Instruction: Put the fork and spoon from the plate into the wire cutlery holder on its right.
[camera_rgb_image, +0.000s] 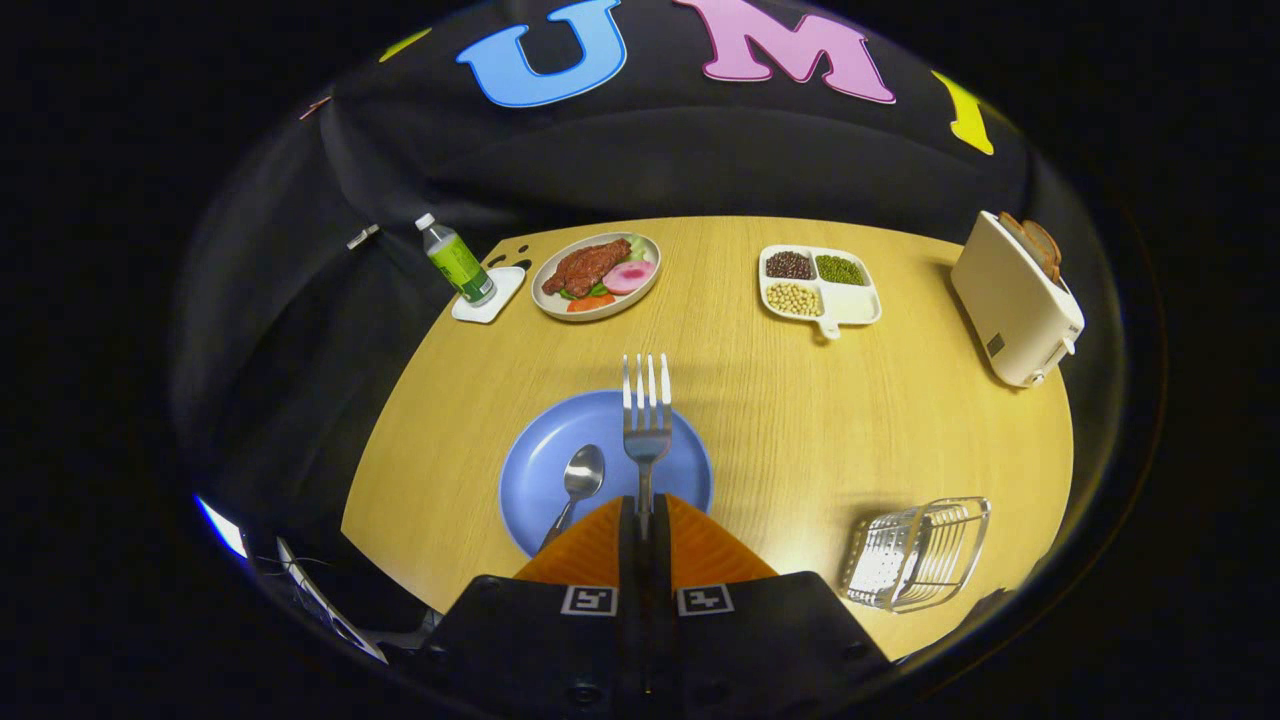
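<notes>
The fork (647, 420) is clamped by its handle between the two fingers of the gripper (645, 520), which are closed almost together on it; its tines point away, out over the far rim of the blue plate (530, 470); it looks lifted clear of the plate, though that is hard to judge here. It is stiff, light, polished metal, so likely slippery; a hold on the flat of the handle, as now, seems the sound place, and it may pivot if the grip loosens. One spoon (577, 485) lies on the plate just left of the fork, bowl away, handle running back beside the left finger; it should handle the same way. One wire cutlery holder (920, 552) stands on the counter (800, 420) to the right of the plate, well apart. Beyond: one bottle (455, 262) on a small white tray (493, 300), one plate of food (597, 274), one divided dish of beans (820, 284), one toaster (1015, 310).
</notes>
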